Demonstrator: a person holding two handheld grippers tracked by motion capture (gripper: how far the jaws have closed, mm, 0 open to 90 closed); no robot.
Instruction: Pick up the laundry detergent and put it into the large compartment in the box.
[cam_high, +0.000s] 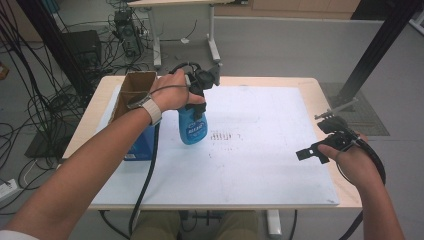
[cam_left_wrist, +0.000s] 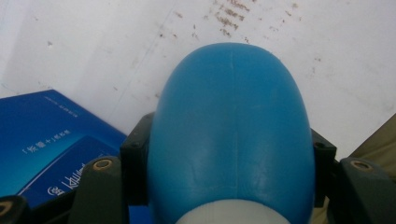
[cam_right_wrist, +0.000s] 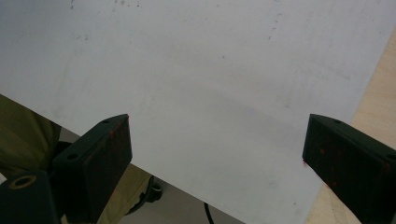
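The blue bottle (cam_high: 193, 127) is standing upright on the white board (cam_high: 260, 165) that is covering my worktop (cam_high: 330, 87), just beside the blue box (cam_high: 141, 145) and a little left of the board's middle. I am gripping it near its top with my left hand-held gripper (cam_high: 199, 102); in the left gripper view the jaws are pressing on either side of the bottle's rounded blue body (cam_left_wrist: 231, 126), closed as far as its width is allowing, with the white collar showing below. Whether the base is resting on the board or hanging just clear of it, I cannot tell from the high view.

My right hand-held gripper (cam_high: 320, 145) is waiting near the right edge of the board, well apart from the bottle, its jaws standing wide with nothing between them.

I am judging this to be the carrying step: the bottle is in a firm hold and is either being lifted or being set down next to the open cardboard box (cam_high: 134, 87) at the far left. The next move is calling for a steady, upright wrist so the bottle is not tipping, and for keeping it clear of the blue box's near corner. Some dark smudges (cam_high: 225, 136) are lying on the board just right of the bottle, so sliding it that way is something I am avoiding.
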